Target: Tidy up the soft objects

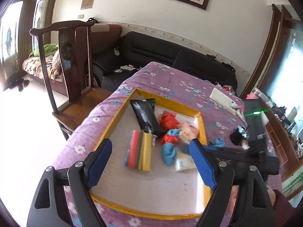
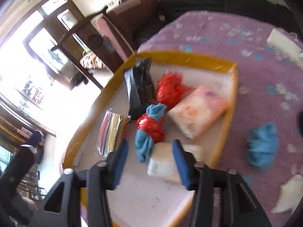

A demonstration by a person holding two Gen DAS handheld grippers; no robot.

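A shallow yellow-rimmed box (image 1: 115, 121) (image 2: 189, 56) lies on the purple flowered table. In it are a black pouch (image 1: 144, 116) (image 2: 138, 92), a red-black-yellow packet (image 1: 138, 152) (image 2: 109, 132), a red mesh ball (image 1: 167, 121) (image 2: 170, 90), a blue cloth tied with red mesh (image 1: 169, 147) (image 2: 149, 130), a pink tissue pack (image 1: 189, 132) (image 2: 198, 109) and a small white tissue pack (image 1: 184, 163) (image 2: 162, 164). My left gripper (image 1: 153, 162) is open and empty above the box. My right gripper (image 2: 149, 162) is open over the box, its fingers either side of the white pack. A loose blue cloth (image 2: 262, 143) (image 1: 219, 142) lies on the table right of the box.
A white power strip (image 1: 224, 100) (image 2: 284, 43) lies at the far right of the table. White paper (image 2: 287, 191) lies at the near right. A wooden chair (image 1: 72, 71) stands left of the table, a black sofa (image 1: 170, 54) behind it.
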